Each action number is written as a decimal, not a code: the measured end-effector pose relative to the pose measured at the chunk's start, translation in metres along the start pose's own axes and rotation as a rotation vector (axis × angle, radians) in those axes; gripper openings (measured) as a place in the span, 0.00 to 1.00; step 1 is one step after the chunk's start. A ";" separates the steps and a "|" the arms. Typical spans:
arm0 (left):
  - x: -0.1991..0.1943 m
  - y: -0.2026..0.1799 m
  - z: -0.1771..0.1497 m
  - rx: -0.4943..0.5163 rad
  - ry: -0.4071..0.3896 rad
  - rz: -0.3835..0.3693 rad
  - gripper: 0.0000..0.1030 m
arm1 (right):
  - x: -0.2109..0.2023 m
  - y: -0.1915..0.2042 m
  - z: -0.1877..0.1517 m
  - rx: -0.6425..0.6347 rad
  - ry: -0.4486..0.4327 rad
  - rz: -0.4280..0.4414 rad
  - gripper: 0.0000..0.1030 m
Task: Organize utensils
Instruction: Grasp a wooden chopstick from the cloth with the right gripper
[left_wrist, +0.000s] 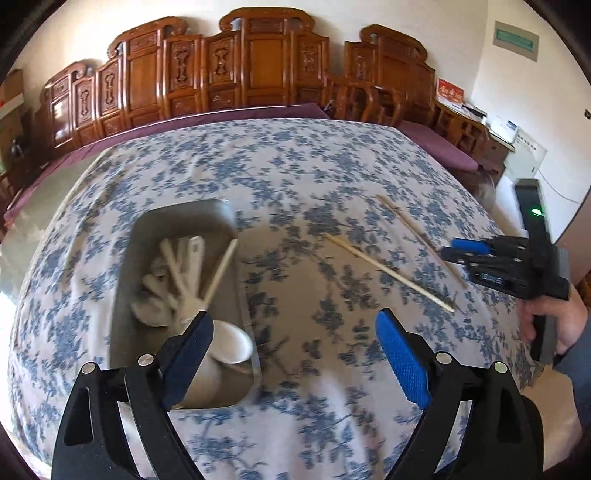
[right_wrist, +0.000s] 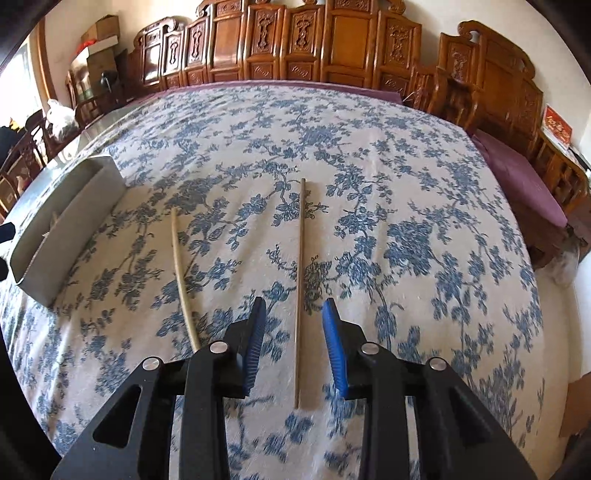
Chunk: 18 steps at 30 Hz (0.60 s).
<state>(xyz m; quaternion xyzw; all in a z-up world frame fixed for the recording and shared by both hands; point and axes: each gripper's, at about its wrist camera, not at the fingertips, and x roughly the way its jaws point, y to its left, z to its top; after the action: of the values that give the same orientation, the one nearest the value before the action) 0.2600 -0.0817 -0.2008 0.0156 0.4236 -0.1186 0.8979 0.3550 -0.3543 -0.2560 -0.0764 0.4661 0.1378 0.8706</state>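
Note:
A grey tray (left_wrist: 140, 236) on the floral tablecloth holds white spoons (left_wrist: 177, 273), a white cup (left_wrist: 229, 341) and one chopstick (left_wrist: 221, 271) leaning on its rim. My left gripper (left_wrist: 295, 325) is open and empty just right of the tray's near end. Two loose chopsticks lie on the cloth, a pale one (left_wrist: 388, 271) (right_wrist: 183, 280) and a darker one (left_wrist: 417, 236) (right_wrist: 300, 291). My right gripper (right_wrist: 293, 314) is open, its fingers straddling the darker chopstick without touching it. It shows at the right of the left wrist view (left_wrist: 448, 249). The tray also shows in the right wrist view (right_wrist: 70, 218).
The table (right_wrist: 332, 147) is covered with a blue floral cloth. Carved wooden chairs (left_wrist: 258, 62) line the far side, with a purple cushion (right_wrist: 517, 173) on the right. A hand (left_wrist: 554, 325) holds the right gripper at the table's right edge.

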 end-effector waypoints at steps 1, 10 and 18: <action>0.002 -0.004 0.001 0.006 0.002 0.000 0.83 | 0.003 0.001 0.002 -0.005 0.006 0.002 0.33; 0.028 -0.033 0.005 0.024 0.039 -0.004 0.83 | 0.018 -0.008 0.002 -0.050 0.085 0.007 0.06; 0.055 -0.055 0.009 0.064 0.081 0.003 0.83 | 0.003 -0.016 -0.020 -0.068 0.123 0.028 0.06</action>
<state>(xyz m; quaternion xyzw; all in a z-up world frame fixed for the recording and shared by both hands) 0.2878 -0.1467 -0.2330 0.0495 0.4557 -0.1298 0.8792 0.3453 -0.3739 -0.2690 -0.1079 0.5148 0.1610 0.8351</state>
